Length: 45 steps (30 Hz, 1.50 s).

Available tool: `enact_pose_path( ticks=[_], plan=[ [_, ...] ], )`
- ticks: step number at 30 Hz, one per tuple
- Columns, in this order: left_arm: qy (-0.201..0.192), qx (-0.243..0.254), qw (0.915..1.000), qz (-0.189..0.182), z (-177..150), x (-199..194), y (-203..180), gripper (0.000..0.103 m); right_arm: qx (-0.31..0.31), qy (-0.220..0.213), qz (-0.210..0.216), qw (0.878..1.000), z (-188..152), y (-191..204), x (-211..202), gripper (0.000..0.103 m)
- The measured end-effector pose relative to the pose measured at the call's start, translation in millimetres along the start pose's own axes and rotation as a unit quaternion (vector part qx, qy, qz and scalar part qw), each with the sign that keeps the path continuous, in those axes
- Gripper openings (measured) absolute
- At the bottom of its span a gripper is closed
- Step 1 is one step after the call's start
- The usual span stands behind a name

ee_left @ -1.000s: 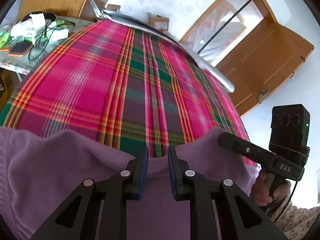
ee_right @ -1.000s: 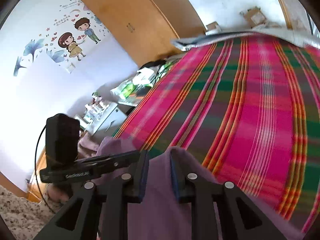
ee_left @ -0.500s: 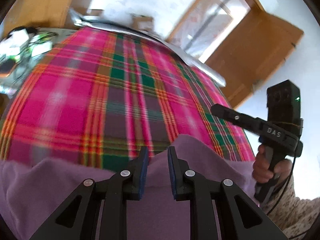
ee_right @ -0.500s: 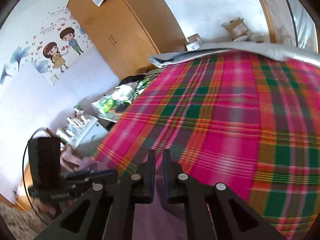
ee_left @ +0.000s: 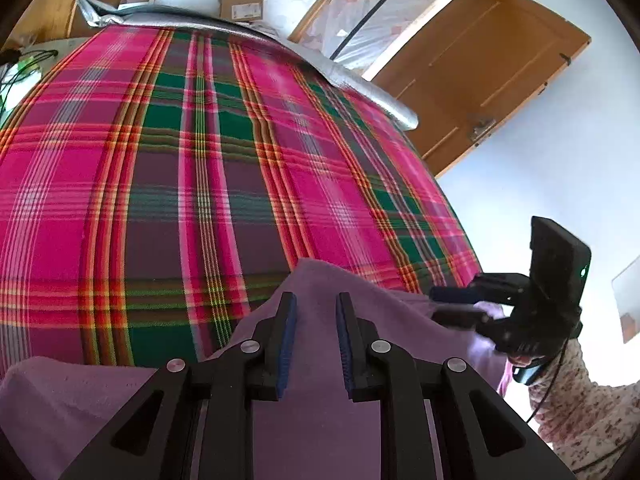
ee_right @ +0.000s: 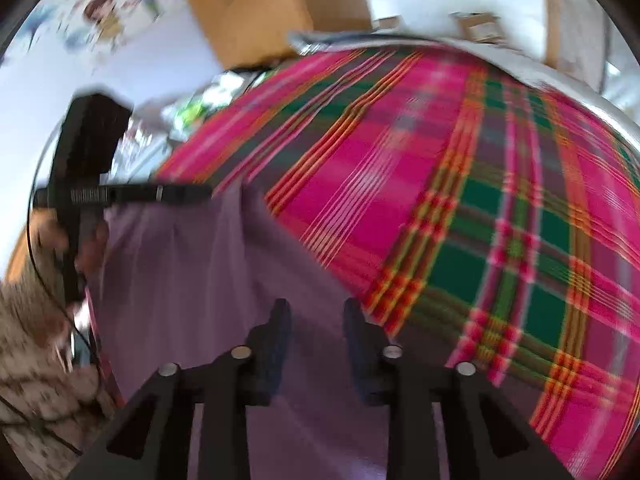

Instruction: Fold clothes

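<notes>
Since a moment ago both my hand-held grippers, left [ee_left: 313, 316] and right [ee_right: 316, 320], have spread apart, gripping nothing. The purple garment [ee_left: 320, 420] lies soft and rumpled beneath both, on the plaid bed [ee_left: 200, 160].

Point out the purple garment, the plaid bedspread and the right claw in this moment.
purple garment [ee_left: 328, 420]: left wrist view, flat fleece below the fingers.
plaid bedspread [ee_left: 224, 160]: left wrist view, middle of the cloth.
right claw [ee_right: 316, 340]: right wrist view, midway between its fingertips.
</notes>
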<state>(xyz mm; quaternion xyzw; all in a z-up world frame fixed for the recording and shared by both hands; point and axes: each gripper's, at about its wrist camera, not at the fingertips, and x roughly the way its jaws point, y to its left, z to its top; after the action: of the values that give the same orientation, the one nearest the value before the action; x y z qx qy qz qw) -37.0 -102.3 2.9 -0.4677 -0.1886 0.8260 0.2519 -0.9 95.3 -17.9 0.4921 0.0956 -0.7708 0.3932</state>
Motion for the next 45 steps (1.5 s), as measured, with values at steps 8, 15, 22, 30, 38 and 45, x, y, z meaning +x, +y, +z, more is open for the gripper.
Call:
enact_pose_path(
  ticks=[8, 15, 22, 30, 38, 45],
  plan=[
    [0.021, 0.004, 0.9996, 0.017, -1.0, 13.0, -1.2, 0.021, -0.025, 0.003, -0.009, 1.000, -4.7, 4.6, 11.4, 0.014],
    [0.013, -0.029, 0.9995, -0.003, 5.0, 16.7, 5.7, 0.021, -0.001, -0.044, -0.030, 0.999, -6.5, -2.0, -4.5, 0.004],
    [0.004, -0.023, 0.9995, 0.019, 6.6, 13.9, -0.1, 0.021, 0.048, -0.049, -0.041, 0.997, -11.0, -14.9, 4.3, 0.004],
    [-0.017, -0.017, 0.9997, 0.004, 0.7, 1.6, -11.7, 0.021, 0.077, -0.075, -0.050, 0.993, -17.1, -19.3, 0.3, 0.004],
    [0.021, 0.003, 0.9992, 0.035, 1.1, 30.2, -18.6, 0.021, 0.100, -0.073, -0.049, 0.991, -10.2, -20.8, 8.9, 0.006],
    [0.017, -0.007, 0.9993, 0.034, 3.9, 36.3, -11.5, 0.021, 0.143, -0.128, -0.094, 0.977, -39.5, -45.2, -46.9, 0.008]
  ],
)
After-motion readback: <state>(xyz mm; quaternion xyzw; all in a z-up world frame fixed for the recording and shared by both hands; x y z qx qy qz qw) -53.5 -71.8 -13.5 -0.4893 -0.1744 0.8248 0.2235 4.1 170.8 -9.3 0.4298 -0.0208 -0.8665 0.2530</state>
